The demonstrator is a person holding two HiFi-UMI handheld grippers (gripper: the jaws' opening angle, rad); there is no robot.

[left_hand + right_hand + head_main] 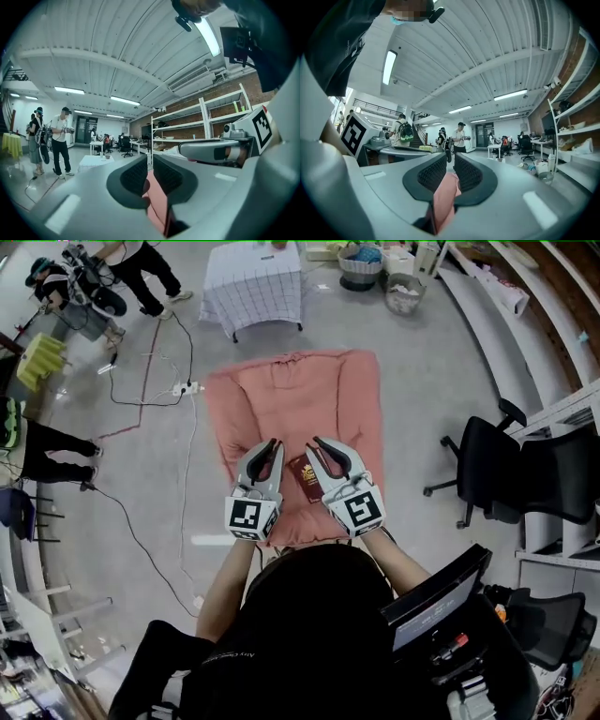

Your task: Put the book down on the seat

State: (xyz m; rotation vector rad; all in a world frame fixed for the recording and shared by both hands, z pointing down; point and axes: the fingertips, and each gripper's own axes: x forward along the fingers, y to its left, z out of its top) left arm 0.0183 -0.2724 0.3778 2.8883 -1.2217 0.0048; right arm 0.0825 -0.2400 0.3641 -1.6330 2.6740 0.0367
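I am looking down on a salmon-pink seat cushion (291, 390) lying flat on the pale grey floor (450, 371). It is looking soft and padded, roughly rectangular with rounded corners, and a gathered seam is running along its far edge.

The book (307, 480) is lying on the near part of that cushion, between my two grippers. It is a small, thin rectangle, its dark red cover facing up and showing a gold emblem. Its long axis is running away from me, with the far end leaning slightly to the left.

The left gripper (273, 446) is resting just left of the book and pointing away from me. Its smooth grey fingers (136, 176) are standing almost together, and their ribbed black pads are pinching a thin fold of the cushion's pink cloth.

The right gripper (317, 446) is sitting close against the book's right side; I cannot tell whether it is touching the cover. Its fingers (466, 174) are standing slightly wider, pressing on a thicker bunch of the same pink cloth.
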